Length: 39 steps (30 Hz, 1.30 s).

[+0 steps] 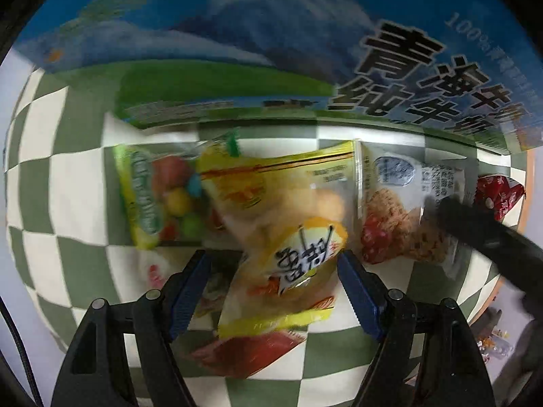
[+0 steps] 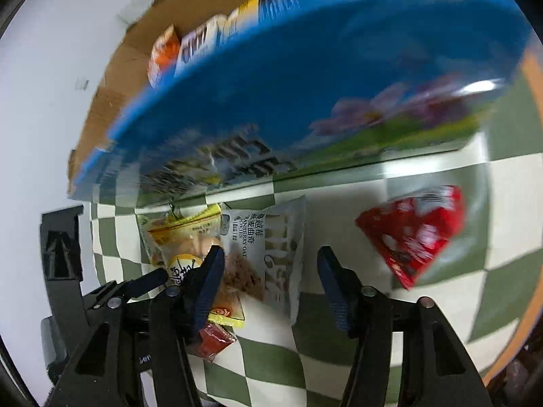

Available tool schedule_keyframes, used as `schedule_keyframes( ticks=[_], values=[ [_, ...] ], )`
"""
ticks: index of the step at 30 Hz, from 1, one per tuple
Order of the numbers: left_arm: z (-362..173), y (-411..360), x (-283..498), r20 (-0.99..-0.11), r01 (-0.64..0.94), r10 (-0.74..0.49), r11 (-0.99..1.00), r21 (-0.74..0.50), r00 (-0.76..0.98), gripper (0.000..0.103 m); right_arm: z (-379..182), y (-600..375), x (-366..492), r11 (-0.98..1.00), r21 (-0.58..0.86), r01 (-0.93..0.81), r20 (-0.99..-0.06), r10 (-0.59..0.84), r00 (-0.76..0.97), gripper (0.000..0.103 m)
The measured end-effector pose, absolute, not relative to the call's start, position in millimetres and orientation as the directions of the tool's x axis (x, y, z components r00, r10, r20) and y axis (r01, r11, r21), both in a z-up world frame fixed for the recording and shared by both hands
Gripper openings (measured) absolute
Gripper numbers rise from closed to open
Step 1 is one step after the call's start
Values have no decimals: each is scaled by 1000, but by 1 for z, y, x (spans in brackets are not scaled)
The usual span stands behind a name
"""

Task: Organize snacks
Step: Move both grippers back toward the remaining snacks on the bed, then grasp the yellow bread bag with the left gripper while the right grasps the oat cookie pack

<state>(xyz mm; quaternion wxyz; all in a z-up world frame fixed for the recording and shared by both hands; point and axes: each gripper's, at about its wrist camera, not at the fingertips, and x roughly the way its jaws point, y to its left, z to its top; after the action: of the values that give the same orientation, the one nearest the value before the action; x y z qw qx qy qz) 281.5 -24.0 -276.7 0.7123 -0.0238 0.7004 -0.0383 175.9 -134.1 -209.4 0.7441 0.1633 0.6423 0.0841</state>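
Left gripper [image 1: 273, 268] fingers hanging half-open astride yellow snack packet [image 1: 298, 237], right gripper [image 2: 269, 271] gaping astride cranberry oat cookie pack [image 2: 268, 254]; pickup underway, both needing closing.

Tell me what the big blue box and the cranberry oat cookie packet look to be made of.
Blue box: likely printed cardboard with a glossy coat; bare brown flaps show at its open top, and a light glare sits on the printed side.
Cranberry oat cookie packet: thin plastic film, part silvery, with a crimped edge.

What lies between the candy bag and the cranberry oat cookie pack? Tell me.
The yellow snack packet lies between the candy bag and the cranberry oat cookie pack, overlapping the candy bag's edge; the left wrist view shows it.
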Motion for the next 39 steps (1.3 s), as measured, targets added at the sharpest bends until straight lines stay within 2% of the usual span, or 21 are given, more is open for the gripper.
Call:
schedule_keyframes(
  ticks=[1,3,6,7,9,11,12,13,14,15,16,20,27,29,30,31,34,39],
  values=[
    [-278,-26,283,-996,28,-89,996,-88,21,76,-214,-131,176,940,332,73,-936,319,148,41],
    [-279,-26,284,-994,31,-103,994,-102,25,76,-220,-132,172,941,331,71,-938,320,137,40],
    [-279,-28,285,-991,24,-129,991,-129,20,62,-217,-137,165,947,314,62,-943,304,136,28],
    [-278,-29,283,-991,21,-133,991,-133,18,58,-216,-139,163,953,297,56,-948,288,133,27],
    [-276,-29,279,-990,23,-137,990,-137,23,58,-209,-150,156,963,260,67,-959,250,135,27],
    [-277,-25,277,-987,6,-161,987,-161,13,58,-203,-163,151,949,299,99,-948,283,146,28],
    [-279,-24,276,-987,-2,-160,987,-160,10,58,-200,-167,151,938,324,127,-941,305,145,29],
    [-280,-22,276,-988,-7,-154,988,-154,7,58,-199,-167,148,929,342,141,-935,322,149,38],
    [-281,-19,275,-990,-14,-144,990,-144,8,58,-196,-164,147,921,362,146,-926,338,167,47],
    [-281,-16,275,-990,-21,-143,989,-143,8,58,-193,-160,148,918,369,143,-922,342,183,67],
    [-281,-12,274,-990,-30,-140,990,-140,7,58,-193,-153,149,918,372,137,-919,344,192,72],
    [-282,-4,272,-993,-35,-120,992,-121,7,58,-204,-115,154,932,350,98,-927,330,177,72],
    [-293,8,270,-989,-59,-145,988,-144,-4,60,-244,-47,164,987,151,-62,-981,157,113,72],
    [-296,10,268,-989,-48,-145,988,-144,-3,60,-249,-36,163,989,99,-109,-985,114,131,67],
    [-298,12,267,-989,-44,-145,988,-145,-4,60,-249,-33,161,985,104,-134,-981,124,148,53],
    [-297,12,265,-989,-41,-146,988,-146,-4,61,-248,-32,160,984,106,-144,-980,128,151,50],
    [-292,16,270,-986,-47,-165,985,-165,-10,61,-243,-36,153,982,112,-151,-977,137,161,43],
    [-293,28,277,-982,-79,-186,980,-185,-9,61,-231,-70,137,986,133,-103,-975,149,167,40]
  ],
)
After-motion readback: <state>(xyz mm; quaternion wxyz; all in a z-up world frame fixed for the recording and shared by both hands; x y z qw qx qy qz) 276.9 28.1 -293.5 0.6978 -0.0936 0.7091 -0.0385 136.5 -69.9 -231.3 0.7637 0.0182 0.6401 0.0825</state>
